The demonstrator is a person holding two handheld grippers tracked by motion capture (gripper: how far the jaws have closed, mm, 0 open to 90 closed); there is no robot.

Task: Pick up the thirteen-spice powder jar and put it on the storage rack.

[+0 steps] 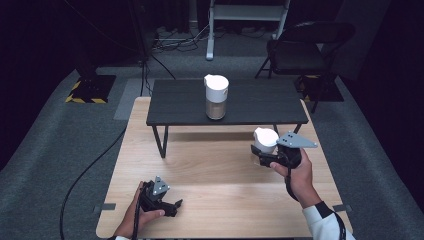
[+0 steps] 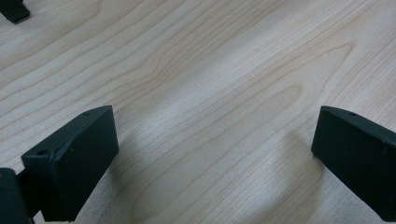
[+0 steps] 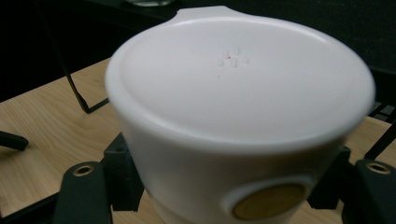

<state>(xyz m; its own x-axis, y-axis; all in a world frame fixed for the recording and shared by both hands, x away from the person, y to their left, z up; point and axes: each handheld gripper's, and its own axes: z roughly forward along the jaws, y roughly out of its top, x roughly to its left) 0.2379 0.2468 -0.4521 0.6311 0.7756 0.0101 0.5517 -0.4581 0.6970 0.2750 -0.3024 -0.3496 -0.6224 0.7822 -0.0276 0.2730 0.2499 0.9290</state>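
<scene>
A white-lidded jar (image 1: 264,141) is held at the right of the wooden table, with my right gripper (image 1: 262,158) shut on its body. In the right gripper view the jar (image 3: 238,107) looms close between the two black jaws, its white lid on top and a gold round button low on its side. A second white-lidded jar (image 1: 216,96), clear below with tan contents, stands upright on the low black table (image 1: 180,102). My left gripper (image 1: 175,206) rests near the front left of the wooden table, open, with bare wood between its fingers (image 2: 74,161).
The low black table stands on the far half of the light wooden table (image 1: 200,170). Beyond it are a black folding chair (image 1: 300,47), a white frame's legs (image 1: 247,15) and cables on grey carpet. A black cable (image 1: 85,175) runs along the floor at the left.
</scene>
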